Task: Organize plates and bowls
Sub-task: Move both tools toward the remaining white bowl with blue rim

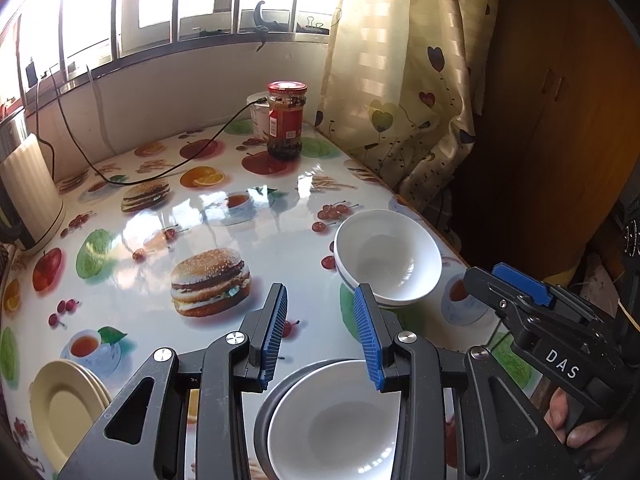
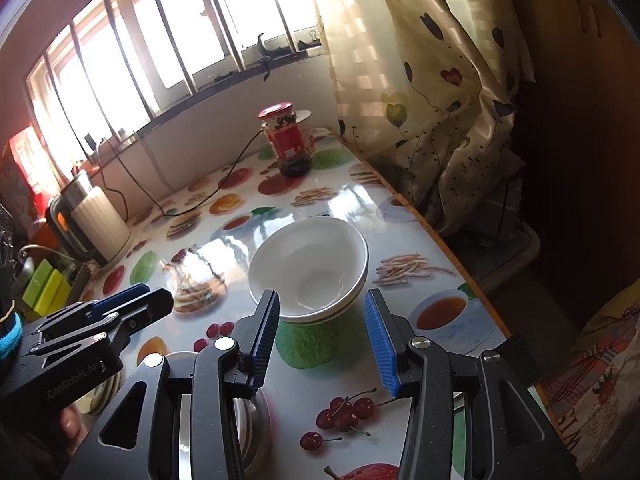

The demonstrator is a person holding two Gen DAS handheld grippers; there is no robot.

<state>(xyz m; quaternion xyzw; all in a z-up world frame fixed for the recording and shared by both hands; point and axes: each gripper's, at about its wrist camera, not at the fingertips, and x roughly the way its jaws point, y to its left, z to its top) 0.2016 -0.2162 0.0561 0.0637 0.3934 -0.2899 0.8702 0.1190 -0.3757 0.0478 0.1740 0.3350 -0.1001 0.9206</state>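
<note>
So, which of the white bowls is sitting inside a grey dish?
The white bowl right under the left gripper sits inside a grey dish. The other white bowls, near the table's right edge, are stacked directly on the tablecloth.

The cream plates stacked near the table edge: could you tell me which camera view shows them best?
The left wrist view shows them best: the cream plates lie at its lower left, rims and centre well visible beside the left gripper. In the right wrist view I cannot find them; the left gripper's body covers that side of the table.
</note>
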